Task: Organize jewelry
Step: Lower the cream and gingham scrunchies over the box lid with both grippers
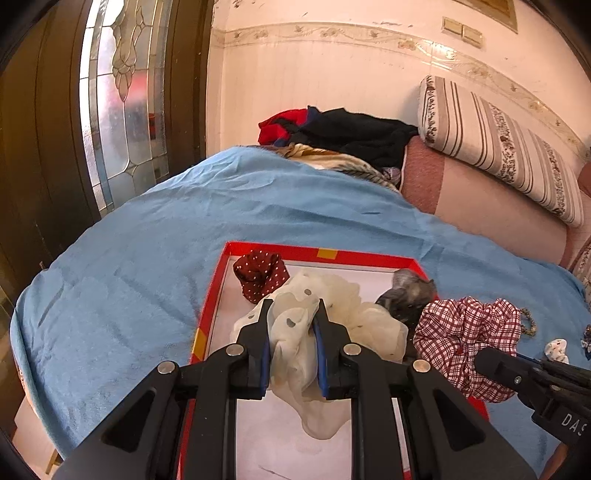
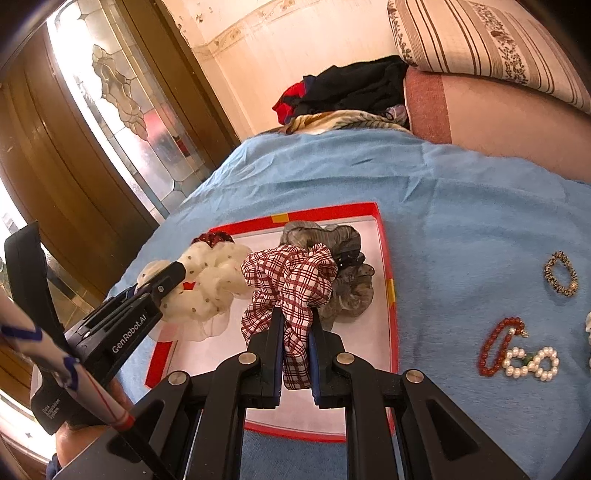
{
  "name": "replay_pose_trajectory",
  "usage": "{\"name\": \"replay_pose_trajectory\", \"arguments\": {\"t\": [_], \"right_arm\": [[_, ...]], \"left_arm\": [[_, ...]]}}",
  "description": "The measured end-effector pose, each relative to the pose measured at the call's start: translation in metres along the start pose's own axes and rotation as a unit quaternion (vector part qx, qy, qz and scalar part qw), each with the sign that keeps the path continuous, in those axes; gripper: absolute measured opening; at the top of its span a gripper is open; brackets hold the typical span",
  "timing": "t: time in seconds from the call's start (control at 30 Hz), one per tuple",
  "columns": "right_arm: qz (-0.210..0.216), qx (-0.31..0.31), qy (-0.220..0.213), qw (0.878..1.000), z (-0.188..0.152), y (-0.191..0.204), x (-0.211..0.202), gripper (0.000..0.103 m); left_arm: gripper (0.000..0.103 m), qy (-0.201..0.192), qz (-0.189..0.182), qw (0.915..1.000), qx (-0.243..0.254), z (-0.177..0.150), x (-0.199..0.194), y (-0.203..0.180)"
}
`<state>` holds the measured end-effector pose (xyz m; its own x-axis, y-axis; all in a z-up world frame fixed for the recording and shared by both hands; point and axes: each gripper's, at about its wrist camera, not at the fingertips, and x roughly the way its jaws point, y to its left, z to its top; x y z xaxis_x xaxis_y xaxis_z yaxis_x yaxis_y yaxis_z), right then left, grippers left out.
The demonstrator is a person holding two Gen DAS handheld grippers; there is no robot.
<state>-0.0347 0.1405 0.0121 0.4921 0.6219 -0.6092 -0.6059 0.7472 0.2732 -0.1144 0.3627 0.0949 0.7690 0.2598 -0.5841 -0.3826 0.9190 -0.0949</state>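
Landmark: red tray (image 2: 384, 236) on blue blanket (image 1: 147, 240).

Far left of tray: wooden door with leaded glass panel (image 1: 122, 110). Behind tray: pale wall with border strip (image 1: 332, 33), dark clothes pile (image 1: 351, 133). Behind and right of tray: striped cushion (image 1: 498, 147) on pink bolster (image 1: 480, 199).

Over tray's left part: left gripper (image 1: 292, 321), jaws narrow, pinching cream dotted scrunchie (image 1: 295, 339). Dark red dotted scrunchie (image 1: 260, 275) in tray's far left corner.

Over tray's middle: right gripper (image 2: 297, 328), jaws clamped on red plaid scrunchie (image 2: 291, 277). Grey scrunchie (image 2: 343, 280) in tray's right part.

Right of tray, on blanket: speckled hair tie (image 2: 560, 273), red bead bracelet (image 2: 496, 347), pearl bracelet (image 2: 530, 363).
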Motion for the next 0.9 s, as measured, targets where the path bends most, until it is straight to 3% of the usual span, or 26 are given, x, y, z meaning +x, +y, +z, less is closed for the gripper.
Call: {"name": "replay_pose_trajectory", "arguments": {"t": [0.47,0.9], "right_arm": [[-0.023,0.009,0.036,0.999,-0.002,-0.013,0.039,0.012],[-0.035,0.009,0.053,0.998,0.012,-0.015,0.071,0.012]], "left_arm": [[0.019,0.041,0.03,0.9987,-0.003,-0.009,0.023,0.012],[0.019,0.055,0.038,0.9978,-0.005,-0.011,0.035,0.017]]}}
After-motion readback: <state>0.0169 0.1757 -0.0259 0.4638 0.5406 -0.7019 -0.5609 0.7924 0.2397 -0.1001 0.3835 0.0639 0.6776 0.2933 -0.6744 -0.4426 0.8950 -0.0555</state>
